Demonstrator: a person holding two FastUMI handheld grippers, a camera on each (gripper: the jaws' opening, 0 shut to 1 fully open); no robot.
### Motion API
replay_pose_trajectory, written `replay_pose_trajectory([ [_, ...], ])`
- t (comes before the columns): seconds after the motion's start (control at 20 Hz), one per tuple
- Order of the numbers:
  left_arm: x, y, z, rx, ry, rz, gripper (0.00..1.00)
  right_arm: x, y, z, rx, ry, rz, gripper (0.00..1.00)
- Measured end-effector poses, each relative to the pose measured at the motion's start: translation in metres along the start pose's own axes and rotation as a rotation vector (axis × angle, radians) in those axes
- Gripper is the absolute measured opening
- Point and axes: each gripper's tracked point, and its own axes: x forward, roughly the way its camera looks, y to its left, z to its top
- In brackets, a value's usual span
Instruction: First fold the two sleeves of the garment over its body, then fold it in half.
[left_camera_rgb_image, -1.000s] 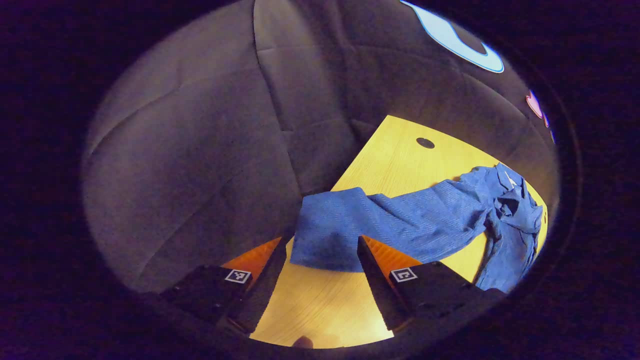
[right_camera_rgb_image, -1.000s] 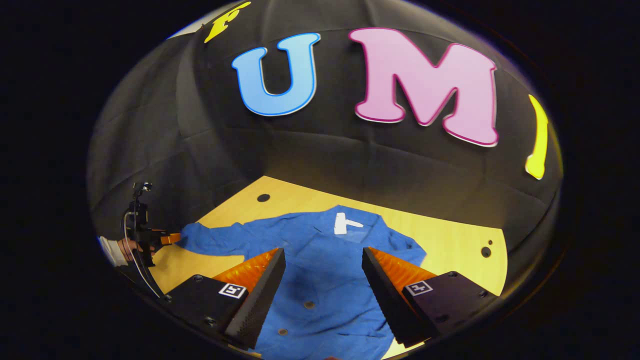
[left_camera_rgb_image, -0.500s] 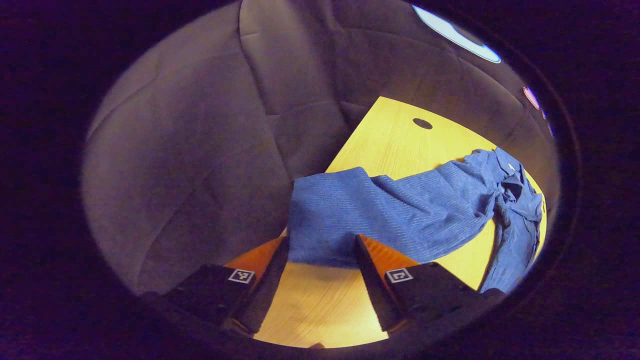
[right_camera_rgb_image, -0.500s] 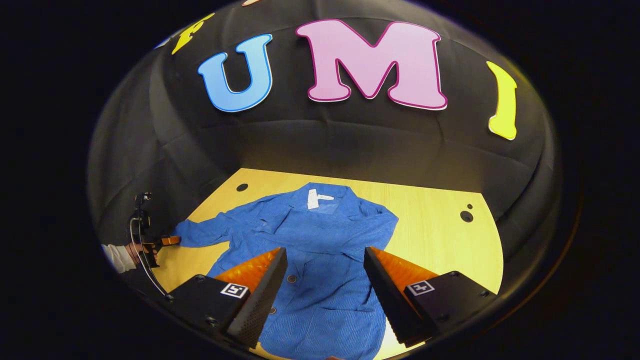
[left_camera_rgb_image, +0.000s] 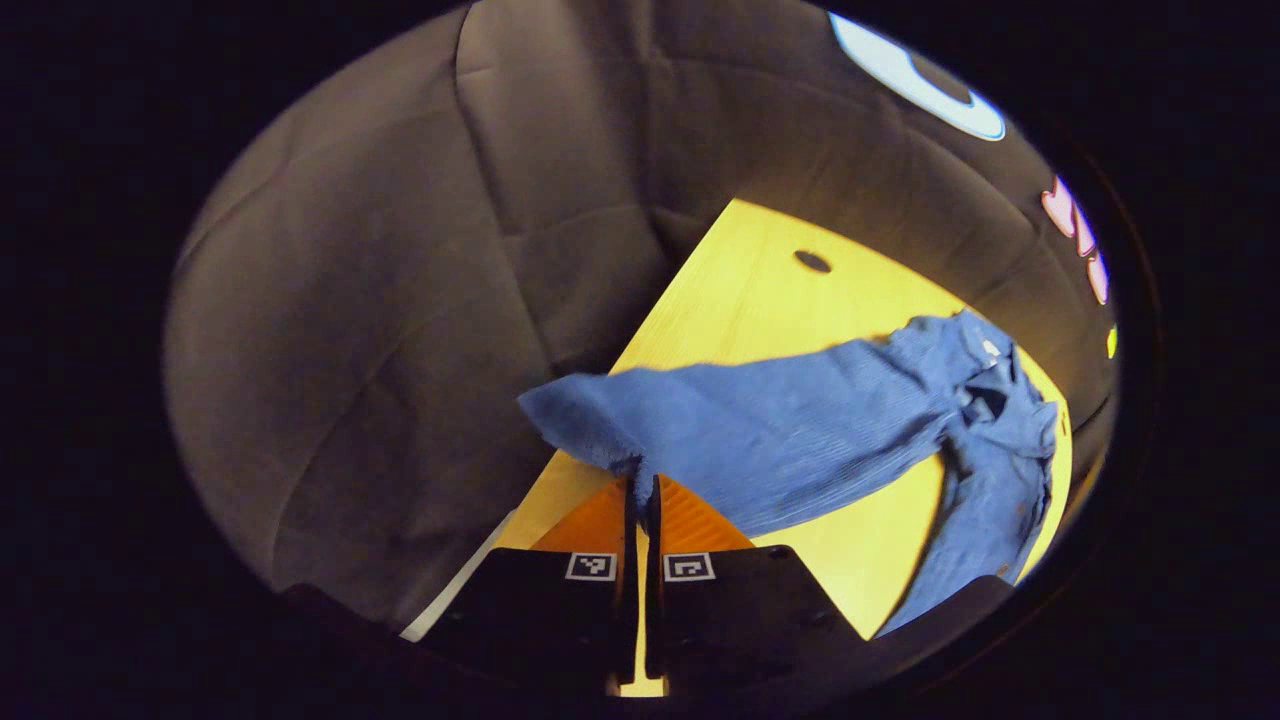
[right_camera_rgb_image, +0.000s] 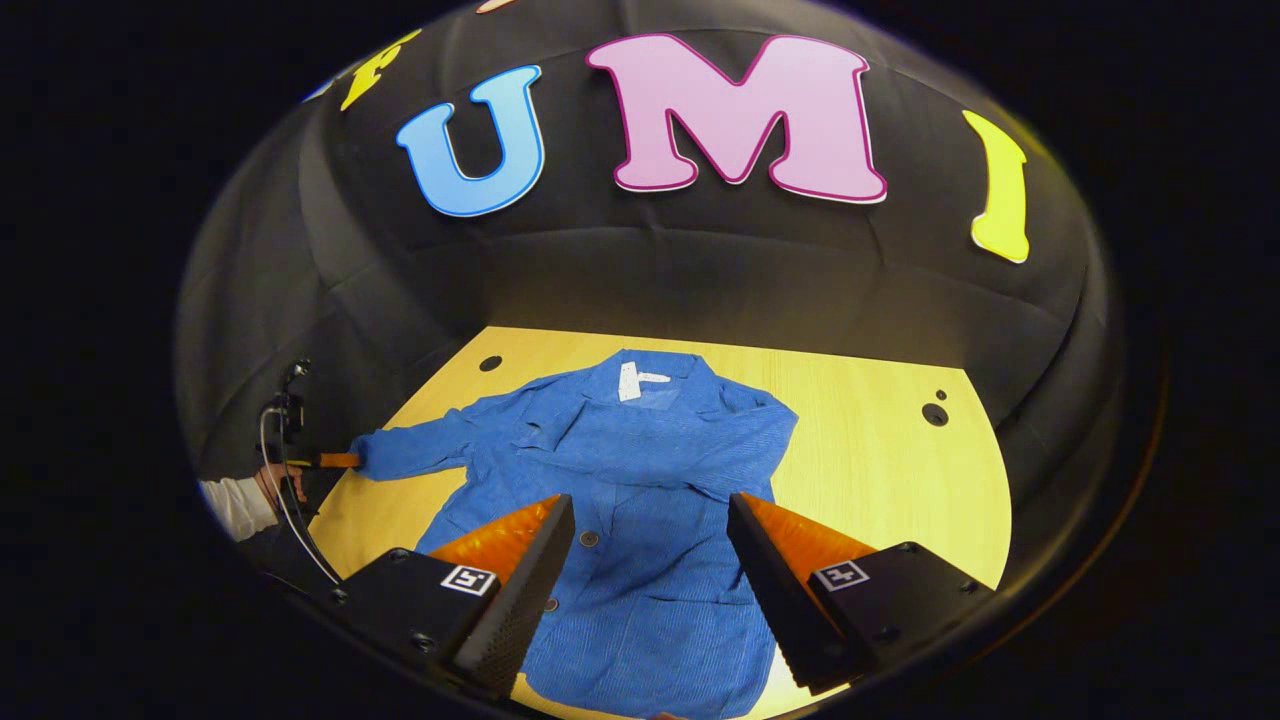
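Left gripper view showed the left gripper (left_camera_rgb_image: 641, 480) with its fingers pressed together on the cuff end of the blue jacket's sleeve (left_camera_rgb_image: 760, 430), which was lifted off the yellow wooden table (left_camera_rgb_image: 740, 300). From the fingertips the sleeve stretched ahead and to the right toward the jacket's bunched body (left_camera_rgb_image: 1000, 450) at the far right. In the right gripper view, the right gripper (right_camera_rgb_image: 648, 505) hung above the jacket (right_camera_rgb_image: 640, 480) with its fingers spread wide apart, touching nothing. The jacket lay face up on the table (right_camera_rgb_image: 880, 470) directly ahead and below, collar farthest away, with its other sleeve already folded across the chest. Off to the left, the left gripper (right_camera_rgb_image: 345, 460), held by a hand (right_camera_rgb_image: 268, 482), gripped the sleeve cuff.
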Motion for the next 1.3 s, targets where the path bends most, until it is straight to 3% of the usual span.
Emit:
replay_pose_trajectory([
  [0.3, -0.068, -0.096, 0.082, 0.131, -0.167, -0.124, 0.01, -0.007, -0.014, 0.003, 0.051, -0.020, 0.018, 0.98],
  [0.65, -0.121, -0.313, 0.139, 0.316, -0.374, -0.348, 0.01, -0.037, -0.064, 0.007, 0.077, -0.068, -0.021, 0.98],
  [0.8, -0.125, -0.414, 0.123, 0.413, -0.367, -0.448, 0.00, -0.052, -0.093, -0.003, 0.074, -0.071, -0.059, 0.98],
  [0.95, -0.101, -0.492, 0.091, 0.484, -0.287, -0.515, 0.00, -0.064, -0.119, -0.020, 0.105, -0.054, -0.085, 0.98],
  [1.1, -0.060, -0.534, 0.043, 0.570, -0.118, -0.490, 0.00, -0.069, -0.140, -0.038, 0.123, -0.035, -0.107, 0.98],
  [1.3, -0.024, -0.564, -0.001, 0.740, -0.010, -0.366, 0.01, -0.063, -0.156, -0.068, 0.113, 0.017, -0.119, 0.99],
])
